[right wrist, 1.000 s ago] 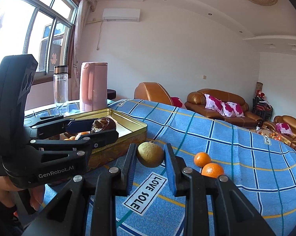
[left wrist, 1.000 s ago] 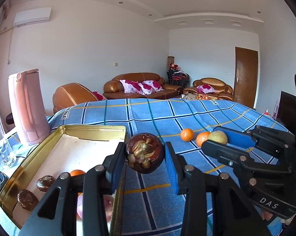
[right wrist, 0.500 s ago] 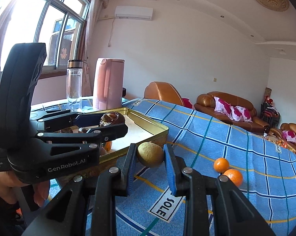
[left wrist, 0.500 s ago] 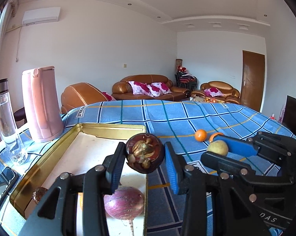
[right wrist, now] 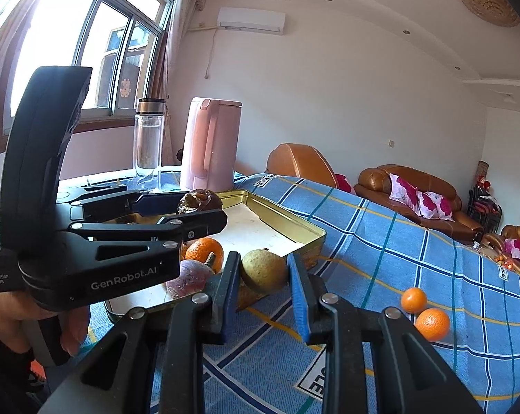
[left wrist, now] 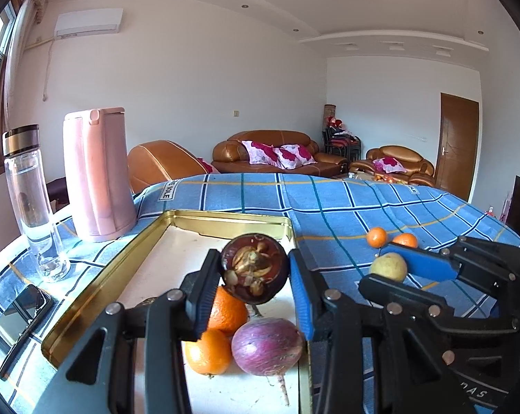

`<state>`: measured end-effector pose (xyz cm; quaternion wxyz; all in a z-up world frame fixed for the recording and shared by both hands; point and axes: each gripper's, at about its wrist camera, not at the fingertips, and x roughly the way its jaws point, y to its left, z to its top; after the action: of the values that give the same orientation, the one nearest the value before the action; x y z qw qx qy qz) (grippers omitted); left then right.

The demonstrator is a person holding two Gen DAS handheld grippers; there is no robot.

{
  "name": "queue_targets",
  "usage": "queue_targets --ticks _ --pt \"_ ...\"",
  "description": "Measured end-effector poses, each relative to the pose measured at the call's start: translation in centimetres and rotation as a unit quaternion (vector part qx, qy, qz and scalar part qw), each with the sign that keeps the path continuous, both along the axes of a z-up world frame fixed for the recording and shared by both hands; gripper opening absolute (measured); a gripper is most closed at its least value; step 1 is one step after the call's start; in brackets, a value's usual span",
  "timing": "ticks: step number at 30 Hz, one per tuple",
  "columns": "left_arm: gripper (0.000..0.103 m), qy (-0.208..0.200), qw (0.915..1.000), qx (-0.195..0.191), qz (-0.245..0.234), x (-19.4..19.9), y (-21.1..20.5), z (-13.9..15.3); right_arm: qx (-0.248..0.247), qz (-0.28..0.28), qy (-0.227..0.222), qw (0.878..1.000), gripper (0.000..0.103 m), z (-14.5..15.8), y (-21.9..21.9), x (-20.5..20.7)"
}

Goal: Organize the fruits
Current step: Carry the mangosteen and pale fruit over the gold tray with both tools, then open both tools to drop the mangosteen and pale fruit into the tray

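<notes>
- Holding a dark purple round mangosteen (left wrist: pixel 254 268) with a dried brown calyx, the left hand-held gripper (left wrist: pixel 254 276) has both blue pads clamped against the fruit's sides, above the near end of the shallow gold-coloured metal tray (left wrist: pixel 225 222).
- The right hand-held gripper (right wrist: pixel 264 272) is clamped on a yellow-green round pear-like fruit (right wrist: pixel 264 270), in the air beside the tray's right rim and over the blue checked cloth on the table (right wrist: pixel 415 252).
- Left wrist view: the tray's white floor carries two oranges (left wrist: pixel 211 350), one behind the other, touching a purple round root vegetable with a thin tail (left wrist: pixel 266 346). The nearer items lie directly below the mangosteen.
- This view alone shows a black phone (left wrist: pixel 21 321) lying flat on the table left of the tray, just beside the base of a clear glass bottle with a dark lid (left wrist: pixel 32 200).
- Right wrist view: only one orange in the tray is visible; the left gripper's body hides the rest. A person's fingers (right wrist: pixel 71 331) show on its handle, unseen in the other view.
- Two small loose tangerines (right wrist: pixel 423 314) lie touching on the cloth, well apart from the tray.
- A tall pink plastic kettle (left wrist: pixel 96 172) stands upright behind the tray's far left corner.
</notes>
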<state>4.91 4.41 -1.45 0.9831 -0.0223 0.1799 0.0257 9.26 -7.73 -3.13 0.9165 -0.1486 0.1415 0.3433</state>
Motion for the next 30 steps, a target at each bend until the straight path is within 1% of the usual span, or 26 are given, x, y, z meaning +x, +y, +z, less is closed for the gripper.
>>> queue_targets --ticks 18,30 --pt "0.041 0.023 0.9990 -0.002 0.038 -0.5 3.8 -0.4 -0.013 0.041 -0.001 0.999 0.030 -0.2 4.1 -0.9" --pt "0.041 0.052 0.9971 -0.007 0.056 -0.3 6.3 -1.0 -0.029 0.070 0.008 0.997 0.030 -0.6 6.5 -1.2"
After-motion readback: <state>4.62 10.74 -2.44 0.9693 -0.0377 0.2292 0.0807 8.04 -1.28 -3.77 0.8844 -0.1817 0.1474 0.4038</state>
